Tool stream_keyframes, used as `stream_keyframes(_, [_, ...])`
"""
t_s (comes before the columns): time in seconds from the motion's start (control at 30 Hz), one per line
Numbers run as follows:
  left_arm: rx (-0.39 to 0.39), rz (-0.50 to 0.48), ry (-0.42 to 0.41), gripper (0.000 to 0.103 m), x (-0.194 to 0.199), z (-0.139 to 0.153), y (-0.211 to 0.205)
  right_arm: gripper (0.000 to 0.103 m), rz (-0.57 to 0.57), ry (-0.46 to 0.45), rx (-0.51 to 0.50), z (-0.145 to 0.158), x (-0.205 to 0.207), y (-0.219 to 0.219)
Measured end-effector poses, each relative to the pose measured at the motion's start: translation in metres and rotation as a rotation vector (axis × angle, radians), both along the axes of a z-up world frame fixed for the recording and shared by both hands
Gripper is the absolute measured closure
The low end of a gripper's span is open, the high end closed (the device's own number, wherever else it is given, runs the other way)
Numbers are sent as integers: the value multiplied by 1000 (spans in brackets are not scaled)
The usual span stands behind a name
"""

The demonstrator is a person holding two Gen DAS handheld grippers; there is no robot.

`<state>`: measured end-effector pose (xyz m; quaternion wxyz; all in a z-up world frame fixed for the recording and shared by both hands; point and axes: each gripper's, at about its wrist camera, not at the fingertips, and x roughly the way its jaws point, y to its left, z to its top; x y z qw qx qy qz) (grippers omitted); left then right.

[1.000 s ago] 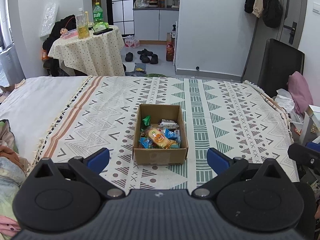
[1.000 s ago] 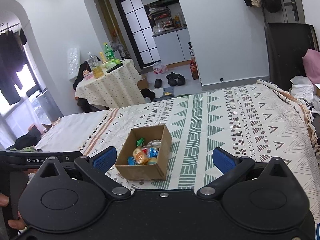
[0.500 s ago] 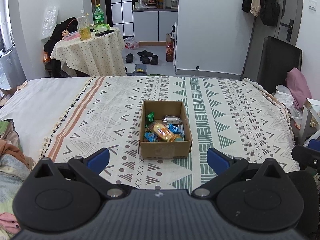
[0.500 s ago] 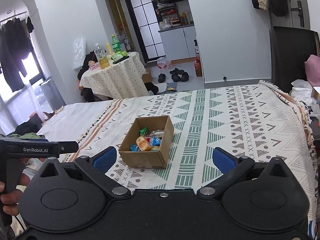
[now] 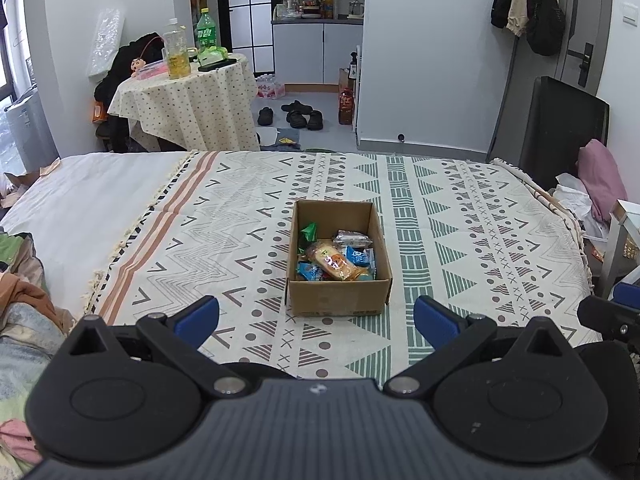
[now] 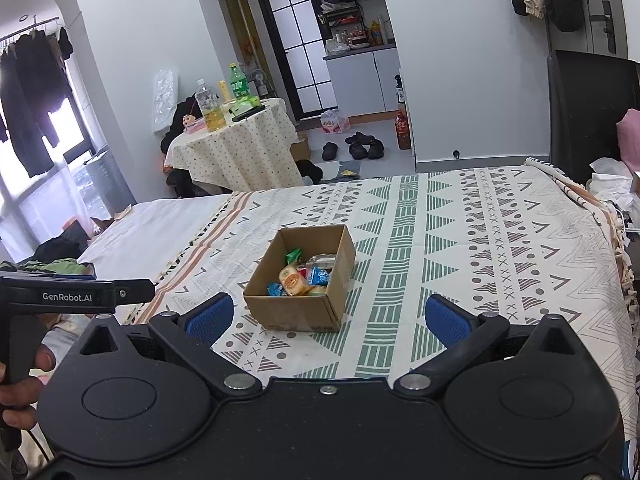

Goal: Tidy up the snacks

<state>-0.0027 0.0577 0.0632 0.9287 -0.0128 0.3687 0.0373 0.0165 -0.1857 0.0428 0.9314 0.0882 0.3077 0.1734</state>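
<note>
An open cardboard box (image 5: 339, 300) (image 6: 296, 310) sits on the patterned bedspread. Inside it lie several wrapped snacks: an orange bun pack (image 5: 334, 265) (image 6: 293, 280), a green packet (image 5: 308, 233) (image 6: 293, 255), blue packets (image 5: 360, 257) and a silvery one (image 5: 352, 238). My left gripper (image 5: 316, 320) hangs open in front of the box, well short of it, with nothing between its blue pads. My right gripper (image 6: 328, 316) is open too, back from the box and slightly right of it. In the right wrist view a hand (image 6: 20, 384) holds the left gripper's handle at the left edge.
The bedspread (image 5: 460, 240) covers the bed, with white sheet (image 5: 80, 192) to the left and crumpled clothes (image 5: 20, 292) at the near left. Beyond the bed stand a round table with bottles (image 5: 188, 92), shoes on the floor (image 5: 298, 112) and a dark chair (image 5: 560, 132).
Both grippers have drawn back and risen a little, so the box sits smaller and farther off. The snacks and box have not moved. Both jaws stay open.
</note>
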Motion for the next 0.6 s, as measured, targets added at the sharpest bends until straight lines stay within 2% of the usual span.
stream_keyframes(0.6, [-5,-6,4,0,0,-2,-3,0,-5,3,-7,0,-1,-1])
